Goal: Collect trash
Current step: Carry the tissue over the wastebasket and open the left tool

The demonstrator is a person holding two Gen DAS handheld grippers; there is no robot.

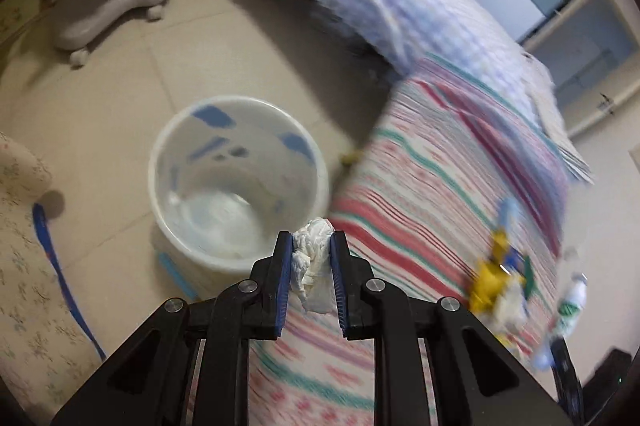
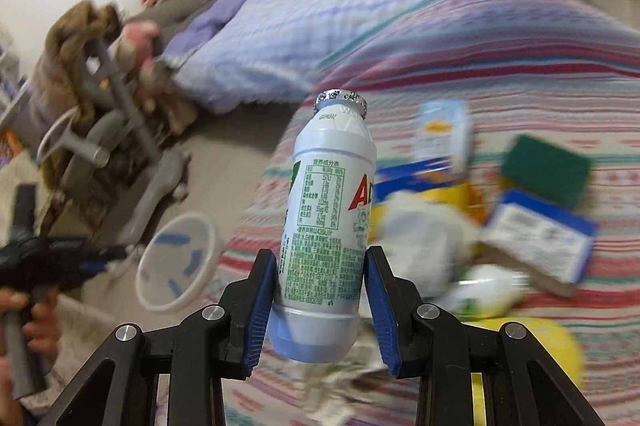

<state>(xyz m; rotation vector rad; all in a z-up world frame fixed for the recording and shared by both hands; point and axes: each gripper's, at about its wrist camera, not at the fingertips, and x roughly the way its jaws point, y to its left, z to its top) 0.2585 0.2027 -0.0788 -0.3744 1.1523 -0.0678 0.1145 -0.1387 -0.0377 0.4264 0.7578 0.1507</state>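
The white bin [image 1: 238, 182] is sitting on the floor beside the striped bed [image 1: 440, 186]. The left gripper [image 1: 311, 246] is pinching a crumpled tissue [image 1: 312, 258] near the bin's rim. The right gripper [image 2: 320, 278] is clamping a white bottle [image 2: 328, 222] above the blurred trash pile [image 2: 460, 226], hiding part of it.

- Bare floor [image 1: 120, 98] lies open around the white bin [image 1: 236, 182] from 9 to 12 o'clock.
- The striped bed [image 1: 440, 186] blocks the bin's 3 o'clock side.
- A grey chair base [image 1: 112, 6] stands at 11 o'clock.
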